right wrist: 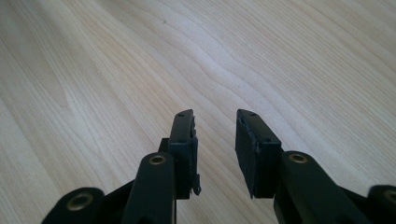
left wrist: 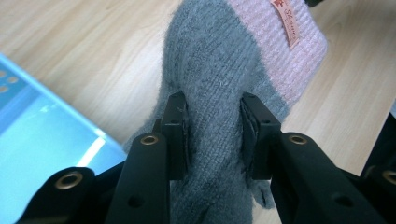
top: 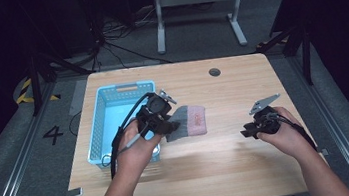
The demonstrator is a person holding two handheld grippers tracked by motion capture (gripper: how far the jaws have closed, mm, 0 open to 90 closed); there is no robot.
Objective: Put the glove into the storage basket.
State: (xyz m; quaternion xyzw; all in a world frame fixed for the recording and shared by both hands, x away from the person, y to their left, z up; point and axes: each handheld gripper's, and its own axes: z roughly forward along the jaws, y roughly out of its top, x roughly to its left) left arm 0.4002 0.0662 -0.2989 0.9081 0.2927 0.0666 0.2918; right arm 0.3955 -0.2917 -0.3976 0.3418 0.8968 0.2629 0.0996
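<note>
Left tongs (left wrist: 212, 135) on sock (left wrist: 219, 56), beside basket (top: 97, 132)

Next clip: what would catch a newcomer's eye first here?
The grey-and-pink sock, pinched between the jaws of the left tool near mid-table, right beside the light blue basket. Next, the right tool, jaws apart and holding nothing, over bare wooden table at the right side.
</note>
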